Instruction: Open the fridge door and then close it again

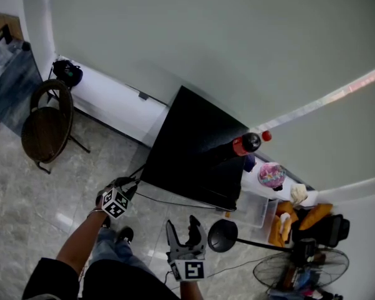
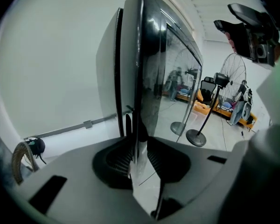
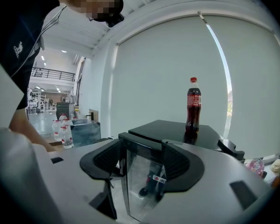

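A low black fridge (image 1: 194, 142) stands against the wall with a cola bottle (image 1: 245, 144) on its top. My left gripper (image 1: 115, 200) is at the fridge's front left corner. In the left gripper view the glass door (image 2: 170, 78) runs edge-on away from me, and the left gripper (image 2: 139, 146) is shut on the door's edge. My right gripper (image 1: 186, 227) hangs open just short of the fridge's front. In the right gripper view the door's top corner (image 3: 140, 146) shows between the wide jaws of the right gripper (image 3: 141, 160), with the cola bottle (image 3: 193, 104) behind.
A round wooden chair (image 1: 47, 127) stands at the left. A lamp stand's black base (image 1: 223, 235) and a floor fan (image 1: 300, 270) are at the right of the fridge. A white box (image 1: 262, 202) with a pink item (image 1: 272, 175) and clutter sits beside them.
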`<state>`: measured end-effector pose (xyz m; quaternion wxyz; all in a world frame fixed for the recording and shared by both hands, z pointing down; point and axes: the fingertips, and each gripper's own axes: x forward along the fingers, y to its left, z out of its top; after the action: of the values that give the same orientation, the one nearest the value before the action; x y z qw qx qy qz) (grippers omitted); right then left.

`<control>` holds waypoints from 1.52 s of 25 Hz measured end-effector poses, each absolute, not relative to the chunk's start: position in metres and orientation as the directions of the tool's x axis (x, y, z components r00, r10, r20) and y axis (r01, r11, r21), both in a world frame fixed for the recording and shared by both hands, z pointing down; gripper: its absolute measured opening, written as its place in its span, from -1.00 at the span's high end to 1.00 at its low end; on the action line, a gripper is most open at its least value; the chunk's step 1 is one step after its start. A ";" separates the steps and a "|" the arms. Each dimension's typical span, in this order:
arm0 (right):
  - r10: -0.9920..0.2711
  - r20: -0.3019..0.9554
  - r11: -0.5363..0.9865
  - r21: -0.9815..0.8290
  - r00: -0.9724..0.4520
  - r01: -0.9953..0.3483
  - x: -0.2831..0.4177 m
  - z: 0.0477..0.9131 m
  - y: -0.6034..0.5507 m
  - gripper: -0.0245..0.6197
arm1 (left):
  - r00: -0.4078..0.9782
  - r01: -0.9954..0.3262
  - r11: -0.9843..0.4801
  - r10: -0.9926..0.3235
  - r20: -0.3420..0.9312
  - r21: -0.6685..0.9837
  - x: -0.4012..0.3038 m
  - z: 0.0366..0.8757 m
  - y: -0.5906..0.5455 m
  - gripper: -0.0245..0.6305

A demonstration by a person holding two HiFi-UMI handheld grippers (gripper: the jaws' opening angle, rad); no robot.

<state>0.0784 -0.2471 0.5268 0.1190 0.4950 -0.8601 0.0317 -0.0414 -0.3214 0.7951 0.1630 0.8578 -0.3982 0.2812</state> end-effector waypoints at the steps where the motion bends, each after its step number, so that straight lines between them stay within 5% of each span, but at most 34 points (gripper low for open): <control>1: -0.843 0.238 0.509 0.062 -0.483 -0.859 0.078 0.528 -0.247 0.03 | 0.530 -0.770 -0.636 -0.586 0.612 0.058 -0.041 0.795 -0.314 0.64; 38: -0.700 0.307 0.704 0.142 -0.645 -0.696 0.052 0.568 -0.183 0.46 | 0.573 -0.672 -0.736 -0.452 0.684 0.076 0.007 0.797 -0.140 0.78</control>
<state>0.0521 -0.1826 0.5676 0.1713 0.3849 -0.9069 -0.0055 0.0068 -0.1400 0.7975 0.1663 0.8710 -0.3227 0.3310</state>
